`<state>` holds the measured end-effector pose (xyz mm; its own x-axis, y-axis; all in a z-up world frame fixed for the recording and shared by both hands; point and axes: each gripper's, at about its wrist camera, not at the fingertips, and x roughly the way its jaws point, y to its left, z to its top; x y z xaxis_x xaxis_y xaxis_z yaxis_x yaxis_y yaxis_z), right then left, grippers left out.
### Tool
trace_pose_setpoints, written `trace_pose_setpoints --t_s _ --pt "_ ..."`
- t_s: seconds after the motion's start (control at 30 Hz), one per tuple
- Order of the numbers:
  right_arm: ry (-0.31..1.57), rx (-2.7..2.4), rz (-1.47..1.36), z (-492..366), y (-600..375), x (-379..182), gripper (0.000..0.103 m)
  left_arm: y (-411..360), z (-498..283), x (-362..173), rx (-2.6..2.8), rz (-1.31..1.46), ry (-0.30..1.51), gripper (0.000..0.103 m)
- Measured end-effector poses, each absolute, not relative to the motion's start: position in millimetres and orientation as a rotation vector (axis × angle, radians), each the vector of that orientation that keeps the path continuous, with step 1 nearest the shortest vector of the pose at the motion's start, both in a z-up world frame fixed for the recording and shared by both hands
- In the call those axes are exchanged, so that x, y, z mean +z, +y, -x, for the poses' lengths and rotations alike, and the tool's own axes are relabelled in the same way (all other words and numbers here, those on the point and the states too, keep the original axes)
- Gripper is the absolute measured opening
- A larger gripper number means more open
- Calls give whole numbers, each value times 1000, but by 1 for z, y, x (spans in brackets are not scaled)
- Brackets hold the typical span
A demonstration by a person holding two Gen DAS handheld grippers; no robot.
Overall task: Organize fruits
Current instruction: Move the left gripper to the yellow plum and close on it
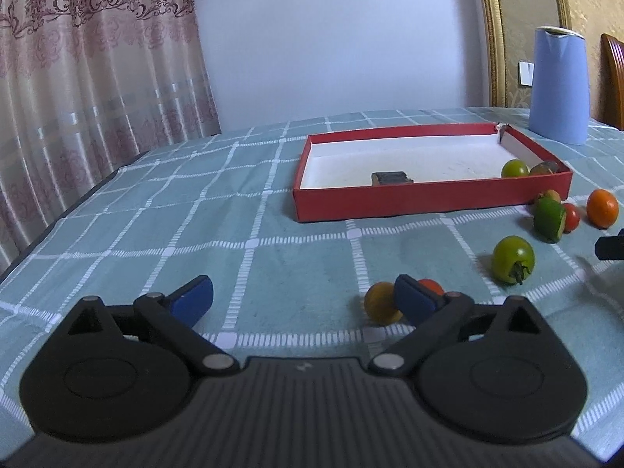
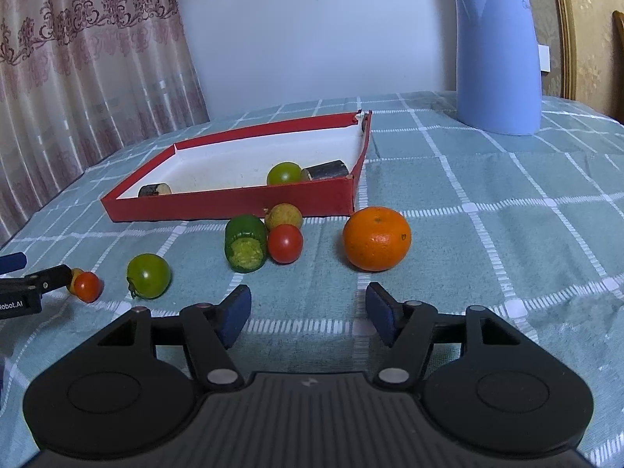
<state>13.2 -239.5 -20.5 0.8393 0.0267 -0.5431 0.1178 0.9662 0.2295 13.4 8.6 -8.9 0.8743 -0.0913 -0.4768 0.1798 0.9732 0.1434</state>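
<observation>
A red box [image 1: 390, 199] [image 2: 234, 204] with a white inside holds a green tomato [image 2: 284, 173] and two dark pieces [image 2: 325, 169]. On the cloth lie an orange [image 2: 376, 238], a red tomato [image 2: 285, 243], a cut green piece [image 2: 245, 242], a yellowish fruit [image 2: 283, 215], a green tomato [image 2: 148, 275] [image 1: 512, 259], a small red tomato [image 2: 87, 286] and a yellow fruit [image 1: 381, 303]. My left gripper [image 1: 304, 298] is open and empty, its right finger touching the yellow fruit. My right gripper [image 2: 306, 314] is open and empty, just short of the orange.
A tall blue jug [image 2: 499, 56] [image 1: 559, 85] stands at the back right on the checked tablecloth. A curtain hangs at the left beyond the table's edge [image 1: 58, 226]. A wooden chair back [image 1: 613, 78] is at the far right.
</observation>
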Motion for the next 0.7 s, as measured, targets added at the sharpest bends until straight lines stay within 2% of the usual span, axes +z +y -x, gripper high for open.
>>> trace_pose_setpoints --t_s 0.7 --pt "573 -46 -269 -13 -241 -21 64 -4 -27 -10 -104 -174 552 102"
